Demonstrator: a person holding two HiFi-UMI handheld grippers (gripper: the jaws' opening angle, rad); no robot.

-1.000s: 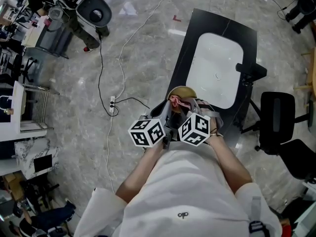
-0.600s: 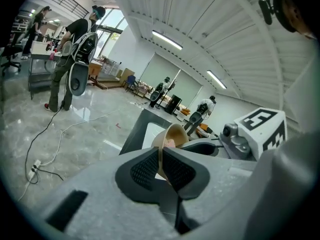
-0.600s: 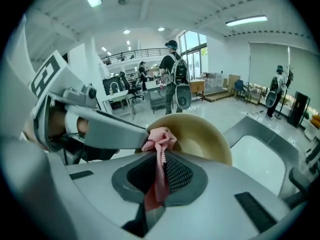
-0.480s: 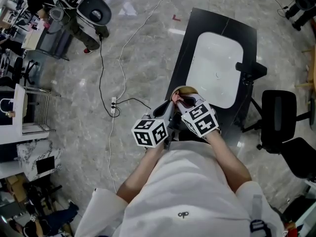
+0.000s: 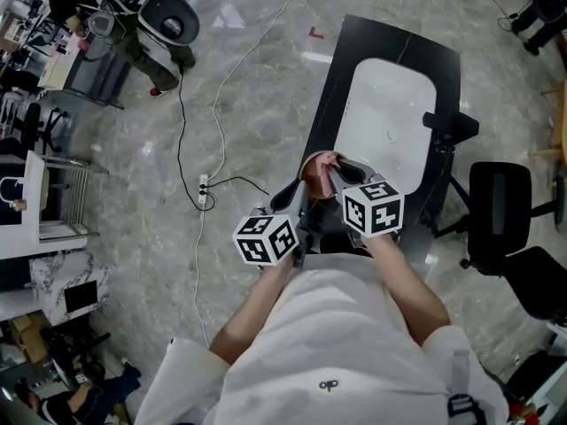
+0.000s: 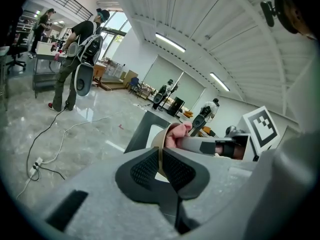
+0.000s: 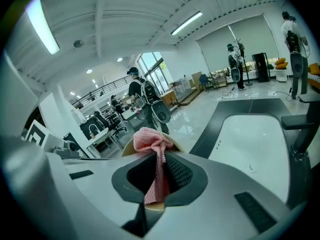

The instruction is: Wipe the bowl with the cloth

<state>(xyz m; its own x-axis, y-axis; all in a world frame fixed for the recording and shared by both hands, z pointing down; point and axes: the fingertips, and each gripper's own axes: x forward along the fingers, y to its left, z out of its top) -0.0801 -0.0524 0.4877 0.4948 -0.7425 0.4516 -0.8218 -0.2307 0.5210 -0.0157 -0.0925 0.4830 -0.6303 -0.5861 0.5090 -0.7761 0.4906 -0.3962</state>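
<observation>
Right gripper (image 5: 340, 175) rightward, perhaps before bowl (image 5: 309, 173)

The left gripper (image 6: 161, 153) hides most of the bowl (image 6: 157, 138); the right edge cuts off the chair (image 5: 496, 206).

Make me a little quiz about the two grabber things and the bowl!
1. True or false: the left gripper is clamped on the rim of the bowl.
2. What does the right gripper hold between its jaws? A) a sponge B) a pink cloth C) a spoon
3. Fill in the gap: set into the black table beyond the bowl is a white ____.

Key: 1 true; 2 B; 3 sink.
</observation>
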